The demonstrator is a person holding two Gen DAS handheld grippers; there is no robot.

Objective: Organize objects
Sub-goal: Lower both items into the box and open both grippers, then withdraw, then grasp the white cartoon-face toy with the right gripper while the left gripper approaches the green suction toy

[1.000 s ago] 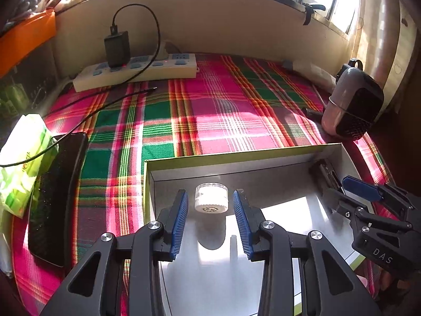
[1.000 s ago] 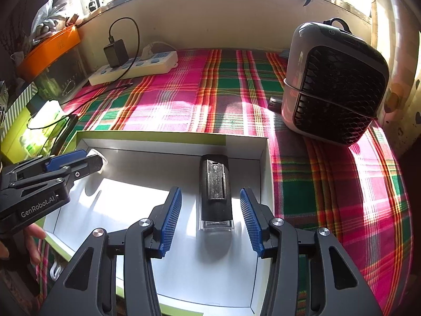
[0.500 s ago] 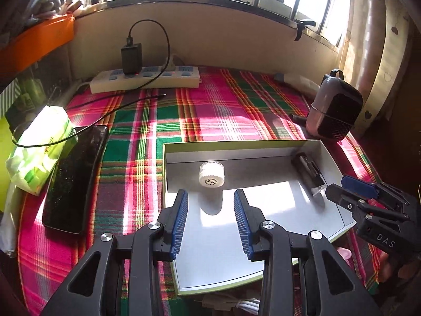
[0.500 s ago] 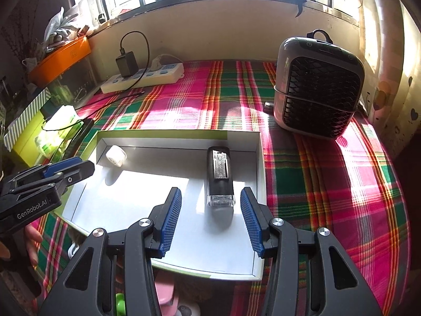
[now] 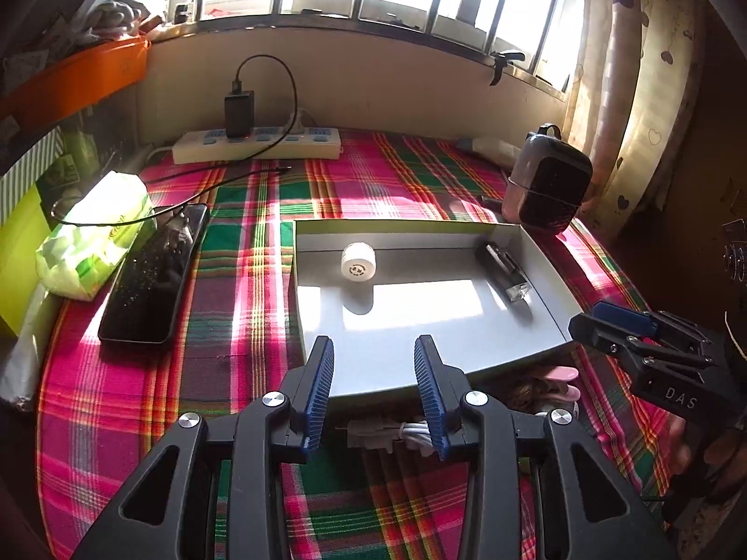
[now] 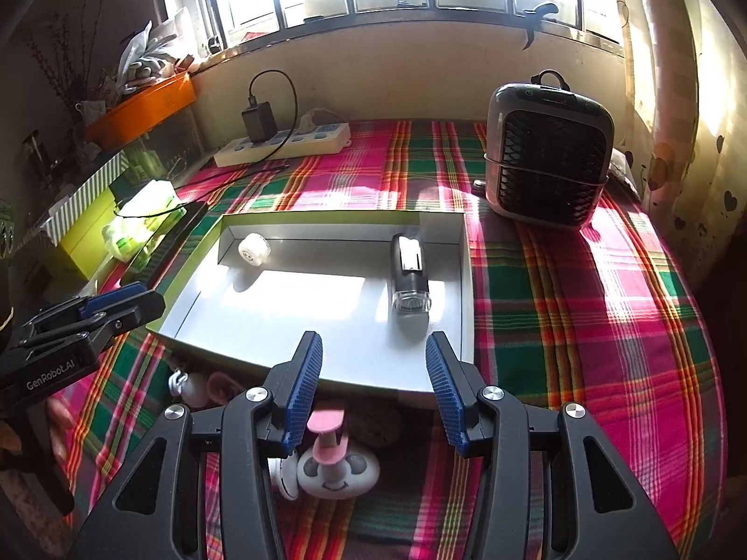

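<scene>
Both tongs, left and right, are held open and empty near the tray; white cap far-left, black device right, probably parked there for tidiness.

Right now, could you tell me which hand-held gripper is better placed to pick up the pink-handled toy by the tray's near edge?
Right. The pink-handled toy lies just below the open right hand-held gripper; the left hand-held gripper is over white cables.
</scene>
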